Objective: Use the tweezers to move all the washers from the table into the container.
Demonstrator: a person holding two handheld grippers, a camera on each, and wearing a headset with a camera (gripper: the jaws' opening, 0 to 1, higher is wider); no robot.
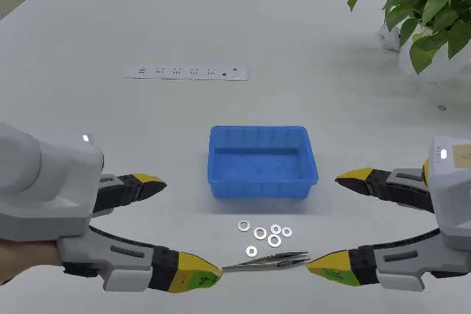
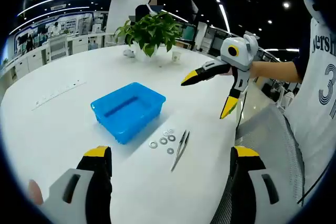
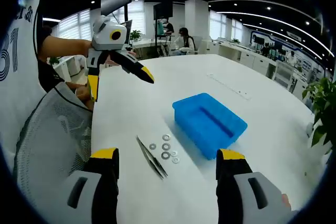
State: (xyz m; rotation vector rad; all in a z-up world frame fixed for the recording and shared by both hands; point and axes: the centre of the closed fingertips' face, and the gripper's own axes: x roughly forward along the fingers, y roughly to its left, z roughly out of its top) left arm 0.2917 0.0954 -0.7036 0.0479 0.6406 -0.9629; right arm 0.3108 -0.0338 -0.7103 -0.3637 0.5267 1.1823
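Observation:
Several small metal washers [image 1: 260, 233] lie loose on the white table [image 1: 147, 115], just in front of a blue plastic container [image 1: 263, 161]. Slim metal tweezers [image 1: 266, 260] rest flat on the table beside the washers, nearer to me. My left gripper [image 1: 190, 231] hovers open to the left of them, holding nothing. On the other side, my right gripper [image 1: 324, 222] is open too, its lower tip close to the tweezers' end. The left gripper view looks between wide jaws at the container [image 2: 127, 109], washers [image 2: 164, 140] and tweezers [image 2: 180, 150]. The right gripper view has the container [image 3: 209, 122], washers [image 3: 166, 155] and tweezers [image 3: 151, 157].
A white power strip [image 1: 186, 72] lies flat farther back on the table. A green potted plant [image 1: 423, 5] stands at the far right corner. A mesh chair [image 2: 262, 145] sits at the table's near edge by the person.

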